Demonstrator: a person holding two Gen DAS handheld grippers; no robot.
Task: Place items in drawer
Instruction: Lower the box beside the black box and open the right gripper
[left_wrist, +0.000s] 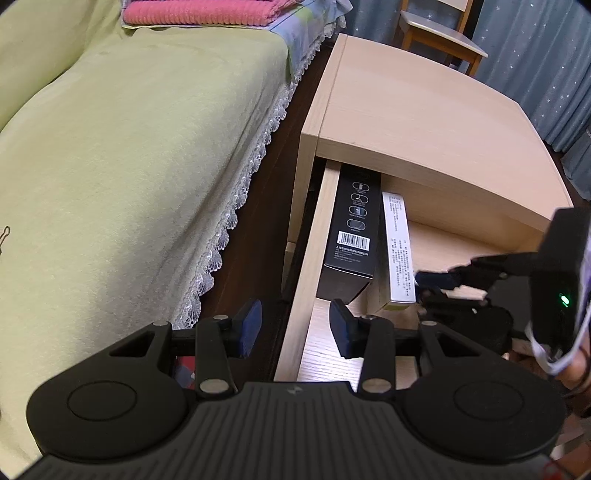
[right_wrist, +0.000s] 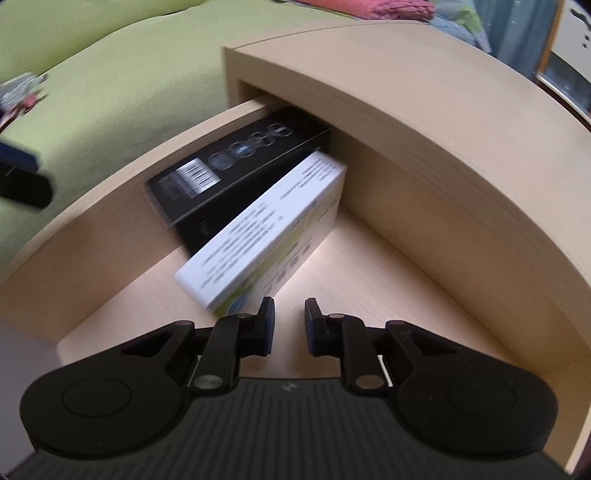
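The pale wooden drawer (left_wrist: 306, 258) of a nightstand (left_wrist: 424, 122) stands pulled out. Inside, along its left wall, a black box (left_wrist: 351, 236) with a barcode stands on edge, and a white box (left_wrist: 397, 251) with small print leans beside it. My left gripper (left_wrist: 297, 326) is open and empty, its fingers straddling the drawer's left wall near the front. In the right wrist view, my right gripper (right_wrist: 290, 321) is open inside the drawer (right_wrist: 92, 236), just off the near corner of the white box (right_wrist: 266, 236), which leans against the black box (right_wrist: 221, 177). Nothing lies between its fingers.
A bed with a green blanket (left_wrist: 129, 147) and lace trim runs close along the nightstand's left side, with a pink towel (left_wrist: 199, 11) at its head. A wooden chair (left_wrist: 439, 33) and a starred curtain (left_wrist: 535, 55) stand behind. The drawer floor (right_wrist: 369, 266) right of the boxes is bare.
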